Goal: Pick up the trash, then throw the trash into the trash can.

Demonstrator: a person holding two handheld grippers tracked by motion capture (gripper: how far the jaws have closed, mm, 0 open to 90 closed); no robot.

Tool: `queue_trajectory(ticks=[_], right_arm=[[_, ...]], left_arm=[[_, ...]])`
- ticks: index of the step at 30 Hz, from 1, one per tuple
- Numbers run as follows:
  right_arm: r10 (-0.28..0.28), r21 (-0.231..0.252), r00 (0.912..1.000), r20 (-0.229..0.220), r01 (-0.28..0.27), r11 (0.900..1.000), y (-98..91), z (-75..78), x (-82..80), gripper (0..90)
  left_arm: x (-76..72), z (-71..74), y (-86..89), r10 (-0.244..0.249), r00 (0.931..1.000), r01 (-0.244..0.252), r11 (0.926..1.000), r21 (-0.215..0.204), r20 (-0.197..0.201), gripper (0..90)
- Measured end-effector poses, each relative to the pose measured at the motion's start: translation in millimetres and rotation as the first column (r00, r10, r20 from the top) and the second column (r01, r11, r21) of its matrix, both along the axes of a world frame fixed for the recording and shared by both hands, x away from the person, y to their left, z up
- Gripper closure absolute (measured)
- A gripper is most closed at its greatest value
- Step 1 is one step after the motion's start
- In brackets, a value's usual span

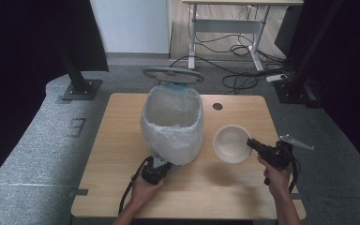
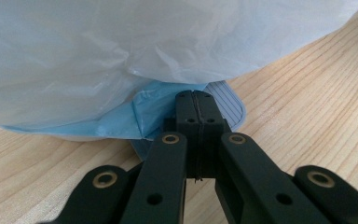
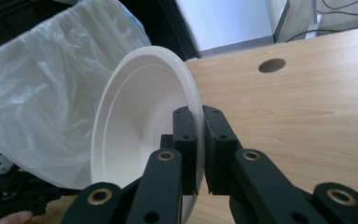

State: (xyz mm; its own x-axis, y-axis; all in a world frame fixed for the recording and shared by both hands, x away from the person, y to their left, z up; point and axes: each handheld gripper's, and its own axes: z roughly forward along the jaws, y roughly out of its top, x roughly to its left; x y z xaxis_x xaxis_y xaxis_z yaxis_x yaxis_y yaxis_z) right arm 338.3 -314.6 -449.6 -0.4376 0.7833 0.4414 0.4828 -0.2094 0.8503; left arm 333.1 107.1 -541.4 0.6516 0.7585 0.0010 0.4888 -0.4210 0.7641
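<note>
A white paper bowl (image 3: 135,126), judged light, thin and easily bent, is pinched at its rim by the right tool (image 3: 199,144); the left tool (image 2: 196,105), closed, presses the bin's pedal (image 2: 228,105) on the desk (image 1: 122,140).

A light wooden table (image 1: 122,178) carries a lidded bin (image 1: 172,125) lined with a white bag.

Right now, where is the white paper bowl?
In the high view the white paper bowl is right of centre over the table, just right of the bag-lined bin, its rim clamped by the right gripper.
</note>
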Motion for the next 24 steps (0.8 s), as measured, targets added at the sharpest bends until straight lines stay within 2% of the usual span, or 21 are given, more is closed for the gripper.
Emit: queue_trajectory(ticks=[11,24], right_arm=[[0.009,0.032,0.9982,0.059,-0.011,0.9994,0.0,19.2,-5.0,84.3],[0.020,0.046,0.9930,0.116,-0.026,0.9986,6.0,41.4,-6.9,84.3]], left_arm=[[0.0,0.1,0.3,-0.002,1.0000,0.002,1.0000,0.003,0.000,90.0],[0.0,-0.1,0.1,-0.001,1.0000,0.001,1.0000,0.000,0.001,90.0]])
